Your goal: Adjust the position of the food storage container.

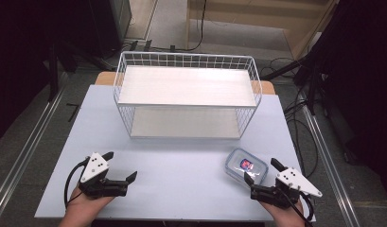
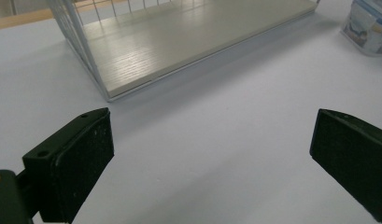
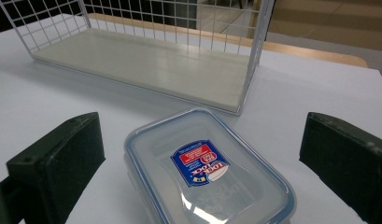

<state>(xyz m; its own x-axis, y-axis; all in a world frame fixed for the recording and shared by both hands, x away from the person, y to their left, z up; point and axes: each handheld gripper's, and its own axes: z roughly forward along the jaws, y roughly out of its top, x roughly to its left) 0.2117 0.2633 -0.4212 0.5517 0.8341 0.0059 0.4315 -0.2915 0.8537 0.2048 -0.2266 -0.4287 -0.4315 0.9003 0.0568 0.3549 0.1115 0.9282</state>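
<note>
Two grippers rest at the near edge of the table (image 1: 181,156), each held in a hand coming in from below. We find the left gripper (image 1: 120,166) near the near left corner, its jaws spread wide with nothing between them; in the left gripper view the bare pale surface lies between the two black pads (image 2: 81,163). We find the right gripper (image 1: 262,171) near the near right corner, its jaws likewise spread wide. A clear plastic container (image 1: 246,166) with a blue-rimmed lid and a red and blue label lies flat just beyond the right gripper, close to the right edge. In the right gripper view the container (image 3: 207,172) sits between and ahead of the open jaws, and we cannot tell whether either pad touches it. Farther back, toward the far edge and roughly centred, stands a white wire rack (image 1: 186,94) with two pale board shelves, one above the other. Both shelves appear bare. The container and the rack stand apart.
</note>
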